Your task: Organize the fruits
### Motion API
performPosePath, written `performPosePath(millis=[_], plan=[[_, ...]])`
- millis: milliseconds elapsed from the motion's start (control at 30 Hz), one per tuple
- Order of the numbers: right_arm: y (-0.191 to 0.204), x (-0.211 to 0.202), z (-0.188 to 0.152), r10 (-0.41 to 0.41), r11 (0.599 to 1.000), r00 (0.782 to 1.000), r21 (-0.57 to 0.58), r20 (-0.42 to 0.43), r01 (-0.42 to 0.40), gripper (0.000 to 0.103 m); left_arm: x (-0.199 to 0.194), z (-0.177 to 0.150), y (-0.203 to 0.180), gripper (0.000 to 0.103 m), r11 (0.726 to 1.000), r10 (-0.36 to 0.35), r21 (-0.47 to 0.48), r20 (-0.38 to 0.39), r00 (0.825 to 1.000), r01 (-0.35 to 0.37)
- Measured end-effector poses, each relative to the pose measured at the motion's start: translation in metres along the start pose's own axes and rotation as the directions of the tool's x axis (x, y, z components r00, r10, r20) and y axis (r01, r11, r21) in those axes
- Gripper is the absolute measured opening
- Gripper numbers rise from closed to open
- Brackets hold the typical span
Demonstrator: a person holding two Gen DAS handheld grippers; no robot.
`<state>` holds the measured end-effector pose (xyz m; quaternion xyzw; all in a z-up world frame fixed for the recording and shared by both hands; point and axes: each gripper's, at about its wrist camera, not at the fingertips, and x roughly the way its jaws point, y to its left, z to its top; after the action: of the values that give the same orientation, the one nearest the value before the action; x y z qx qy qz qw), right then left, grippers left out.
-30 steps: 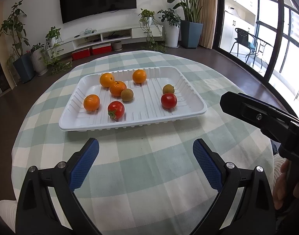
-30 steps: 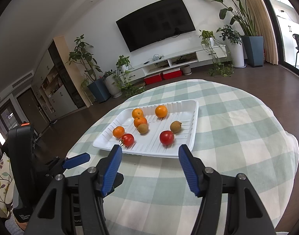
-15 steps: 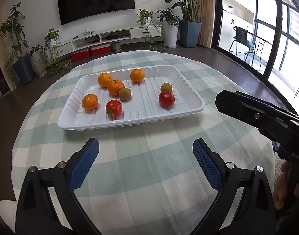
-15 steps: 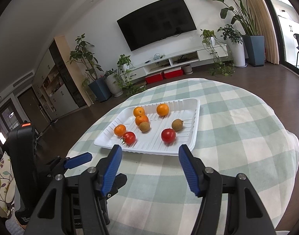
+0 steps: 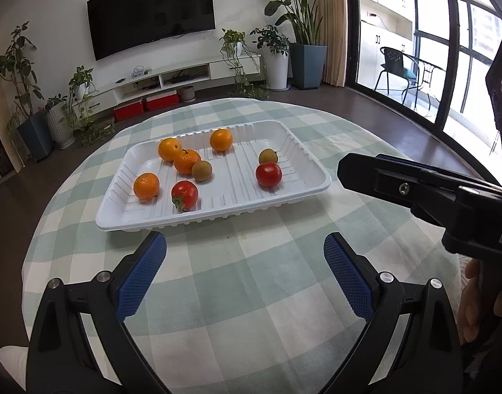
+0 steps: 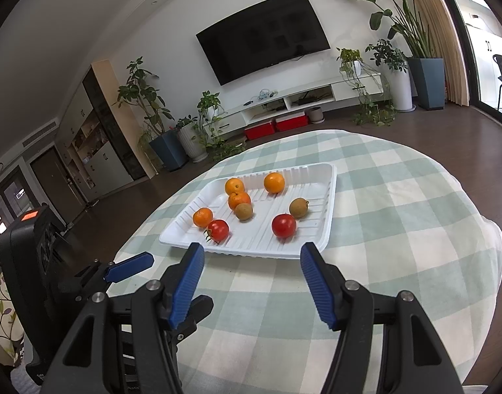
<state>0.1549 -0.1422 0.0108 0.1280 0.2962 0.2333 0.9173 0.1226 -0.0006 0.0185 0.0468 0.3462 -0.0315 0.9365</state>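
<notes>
A white ribbed tray point(image 5: 303, 193) point(image 6: 329, 203) lies on a round table with a green checked cloth point(image 5: 251, 295). In it lie several oranges point(image 5: 146, 186), two red tomatoes point(image 5: 268, 174) point(image 5: 184, 195) and two small brown fruits point(image 5: 202, 170) point(image 5: 268, 156). The right tomato point(image 6: 283, 225) and left tomato point(image 6: 218, 230) also show in the right wrist view. My left gripper point(image 5: 245, 271) is open and empty, short of the tray's near edge. My right gripper point(image 6: 252, 277) is open and empty, just before the tray's near rim; its body point(image 5: 415, 190) shows at right in the left wrist view.
The table edge curves down on all sides to a dark floor. Beyond stand a TV wall unit point(image 6: 300, 98), potted plants point(image 5: 303, 49) and a glass door point(image 5: 447, 65). The left gripper's body point(image 6: 54, 279) sits close to the left of the right one.
Both grippers have eased forward and slightly closer to the tray. The fruits have not moved. Both jaws stay open.
</notes>
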Motion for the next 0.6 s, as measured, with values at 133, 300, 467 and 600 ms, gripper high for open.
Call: performPosePath(millis=[133,300,467,600], plan=[[-0.0001,0.0001,0.0,0.001,1.0,1.0,-0.001,0.001,-0.001,0.068,0.0,-0.0018,-0.0029,0.098,1.0,0.005,0.014,-0.004,1.0,-0.005],[-0.0005,0.0002,-0.0001,0.002,1.0,1.0,0.003,0.0,-0.002,0.068,-0.0002,-0.0016,0.002,0.099,0.999,-0.034,-0.022,-0.009,0.999,0.033],[0.0009,0.0002,-0.0012,0.0,1.0,1.0,0.001,0.001,0.0,0.068,0.003,-0.0033,0.0017,0.099,1.0,0.011,-0.01,-0.02,1.0,-0.011],[0.0019,-0.0001,-0.0016,0.002,1.0,1.0,0.002,-0.002,-0.002,0.068,0.0039,-0.0065,0.0044,0.099,1.0,0.012,-0.022,-0.031,0.999,-0.013]])
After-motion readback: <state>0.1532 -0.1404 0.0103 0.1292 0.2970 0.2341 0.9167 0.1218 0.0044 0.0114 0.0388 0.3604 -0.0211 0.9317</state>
